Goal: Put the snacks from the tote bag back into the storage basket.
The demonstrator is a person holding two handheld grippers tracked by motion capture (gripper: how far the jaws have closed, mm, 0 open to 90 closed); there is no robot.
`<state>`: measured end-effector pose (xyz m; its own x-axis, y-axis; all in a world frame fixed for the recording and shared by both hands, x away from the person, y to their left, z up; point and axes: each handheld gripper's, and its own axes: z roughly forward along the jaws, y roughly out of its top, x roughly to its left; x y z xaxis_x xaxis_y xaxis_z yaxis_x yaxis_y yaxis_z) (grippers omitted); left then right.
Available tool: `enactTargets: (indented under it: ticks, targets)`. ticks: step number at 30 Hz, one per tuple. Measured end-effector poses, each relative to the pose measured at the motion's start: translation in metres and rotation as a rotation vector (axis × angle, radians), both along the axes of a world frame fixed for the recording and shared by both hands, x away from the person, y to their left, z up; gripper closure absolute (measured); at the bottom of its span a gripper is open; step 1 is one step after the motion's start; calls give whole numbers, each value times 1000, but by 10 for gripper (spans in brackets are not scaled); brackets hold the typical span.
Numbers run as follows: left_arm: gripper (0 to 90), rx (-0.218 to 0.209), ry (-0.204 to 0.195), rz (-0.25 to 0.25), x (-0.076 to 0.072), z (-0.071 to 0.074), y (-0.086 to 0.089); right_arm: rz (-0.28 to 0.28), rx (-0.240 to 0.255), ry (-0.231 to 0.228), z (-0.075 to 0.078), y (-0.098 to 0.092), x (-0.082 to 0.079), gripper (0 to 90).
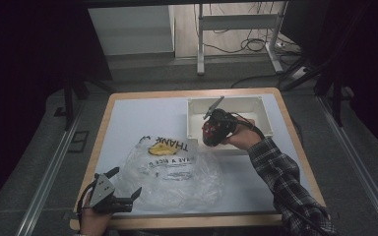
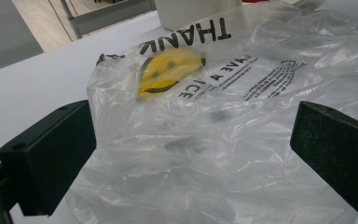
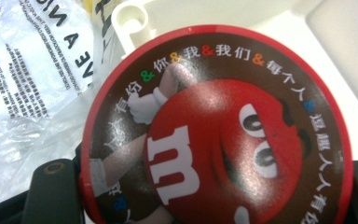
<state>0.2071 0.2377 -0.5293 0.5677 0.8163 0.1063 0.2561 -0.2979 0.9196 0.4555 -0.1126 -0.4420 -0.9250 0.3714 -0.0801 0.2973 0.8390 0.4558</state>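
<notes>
Judging by how things lie, the job looks about midway: the right claw (image 1: 215, 129) is clamped on a round red candy tin (image 3: 216, 130), held at the near rim of the white bin (image 1: 266, 118), not yet in the plastic bag (image 1: 177, 172). The left claw (image 1: 123, 189), jaws apart, straddles the bag's edge on the desk (image 1: 128, 113), gripping nothing.

A round red M&M's candy tin (image 3: 216, 128) sits clamped between the right gripper's (image 1: 215, 129) jaws. A crumpled clear plastic bag (image 1: 174, 169), printed "THANK", lies flat just ahead of the left gripper's (image 1: 123, 189) spread jaws.
</notes>
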Motion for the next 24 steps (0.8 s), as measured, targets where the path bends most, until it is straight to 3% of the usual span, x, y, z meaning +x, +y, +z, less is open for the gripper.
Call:
enactTargets:
  ticks: [24]
  targets:
    - [1, -4, -2, -1, 0, 0, 0, 1, -5, -14, -4, 15, 22, 255]
